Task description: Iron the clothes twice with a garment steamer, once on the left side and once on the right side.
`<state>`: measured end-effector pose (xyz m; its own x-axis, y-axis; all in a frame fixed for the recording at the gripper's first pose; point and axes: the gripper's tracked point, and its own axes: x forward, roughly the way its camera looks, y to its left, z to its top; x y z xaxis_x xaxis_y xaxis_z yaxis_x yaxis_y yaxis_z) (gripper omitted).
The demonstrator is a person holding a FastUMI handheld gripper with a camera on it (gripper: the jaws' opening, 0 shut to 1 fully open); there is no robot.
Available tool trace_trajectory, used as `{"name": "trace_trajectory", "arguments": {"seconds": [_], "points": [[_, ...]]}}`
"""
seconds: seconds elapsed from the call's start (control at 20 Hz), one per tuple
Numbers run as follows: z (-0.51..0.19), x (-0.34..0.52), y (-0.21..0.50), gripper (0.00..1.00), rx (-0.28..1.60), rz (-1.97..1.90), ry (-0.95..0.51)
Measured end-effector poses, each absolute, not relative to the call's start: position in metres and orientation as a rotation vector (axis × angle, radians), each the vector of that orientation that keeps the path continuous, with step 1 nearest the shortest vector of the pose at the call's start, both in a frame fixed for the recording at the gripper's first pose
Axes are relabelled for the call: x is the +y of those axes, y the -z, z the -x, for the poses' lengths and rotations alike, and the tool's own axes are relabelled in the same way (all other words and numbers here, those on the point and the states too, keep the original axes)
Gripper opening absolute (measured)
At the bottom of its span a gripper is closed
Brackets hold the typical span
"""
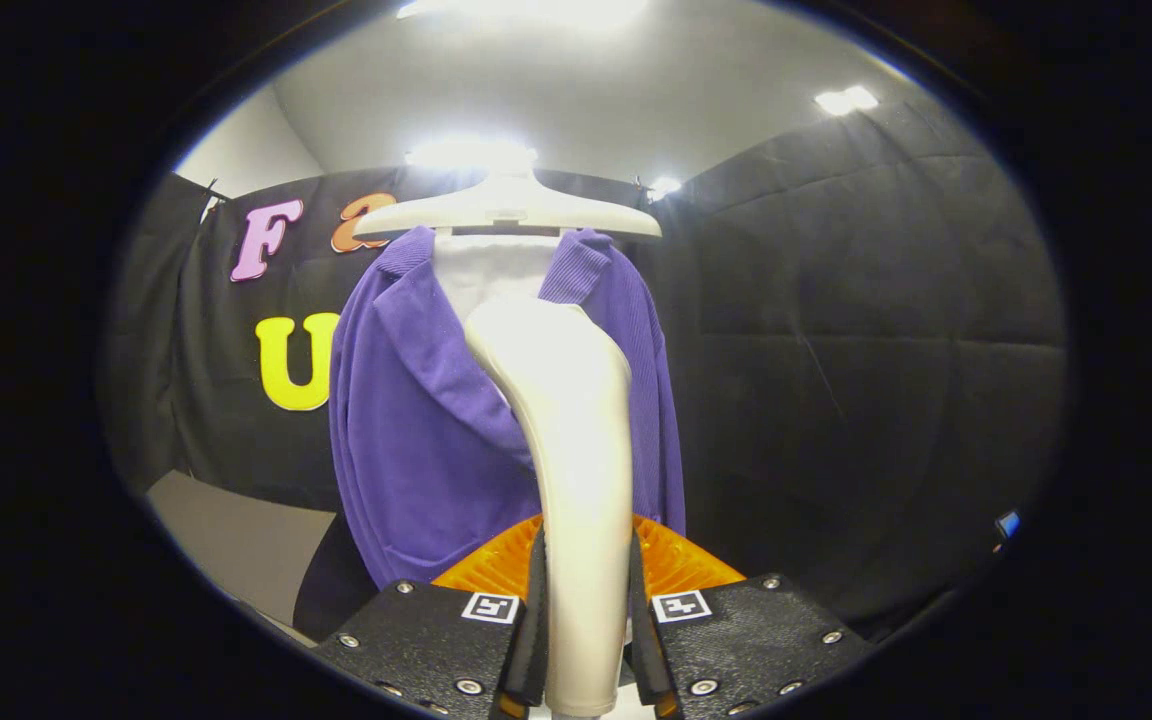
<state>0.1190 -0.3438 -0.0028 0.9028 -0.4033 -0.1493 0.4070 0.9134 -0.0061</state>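
Standing upright at frame centre, the garment steamer (568, 440) is clamped by both fingers of the claw (584, 640), long axis vertical. Purple jacket (416, 440) hangs on the hanger (506, 215) straight ahead, mostly left of the steamer; its right side is a narrow strip.

The claw (584, 610) is clamped, both fingers pressing inward.
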Motion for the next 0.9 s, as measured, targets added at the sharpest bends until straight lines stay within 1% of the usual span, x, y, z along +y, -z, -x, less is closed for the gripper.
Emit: {"name": "trace_trajectory", "arguments": {"seconds": [0.2, 0.3, 0.6, 0.8, 0.9], "points": [[-0.149, -0.357, -0.025, 0.34, 0.089, 0.054, 0.505], [-0.165, -0.353, -0.028, 0.34, 0.088, 0.031, 0.499], [-0.196, -0.365, -0.045, 0.34, 0.054, 0.044, 0.561], [-0.208, -0.372, -0.027, 0.34, 0.075, 0.051, 0.587], [-0.209, -0.37, -0.015, 0.34, 0.089, 0.069, 0.574]]}}
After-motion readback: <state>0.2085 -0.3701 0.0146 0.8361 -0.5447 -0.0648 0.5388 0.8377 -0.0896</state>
